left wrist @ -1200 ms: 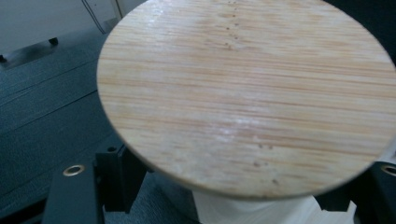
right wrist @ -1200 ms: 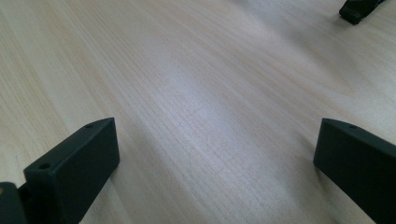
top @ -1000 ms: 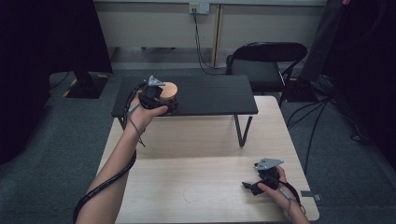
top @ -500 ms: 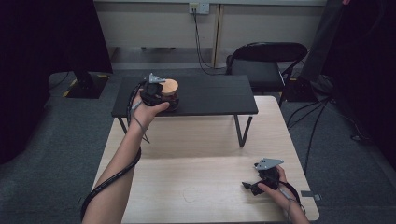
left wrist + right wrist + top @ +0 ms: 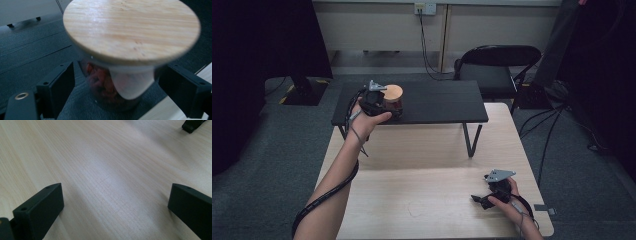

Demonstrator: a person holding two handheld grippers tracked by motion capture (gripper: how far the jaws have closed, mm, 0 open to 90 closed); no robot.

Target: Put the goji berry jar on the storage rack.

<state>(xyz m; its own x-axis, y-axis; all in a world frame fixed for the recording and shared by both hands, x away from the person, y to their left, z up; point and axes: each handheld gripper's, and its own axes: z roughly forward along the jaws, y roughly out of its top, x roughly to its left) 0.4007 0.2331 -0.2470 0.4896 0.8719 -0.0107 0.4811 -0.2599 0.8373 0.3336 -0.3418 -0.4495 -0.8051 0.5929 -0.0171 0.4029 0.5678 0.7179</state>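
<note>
Bamboo caps the glass jar (image 5: 392,100), which stands near the left end of the black shelf (image 5: 437,102). The left gripper (image 5: 379,104) brackets it, jaws apart on either side of the glass; whether either pad touches is hard to tell. If they shut high, under the lid (image 5: 131,28), the jar could tip or slide off the near edge. Its reddish contents are blurred. Farther right, the right gripper (image 5: 486,199) rests low on the wooden table (image 5: 422,200), its 2 jaws wide apart around nothing.
</note>
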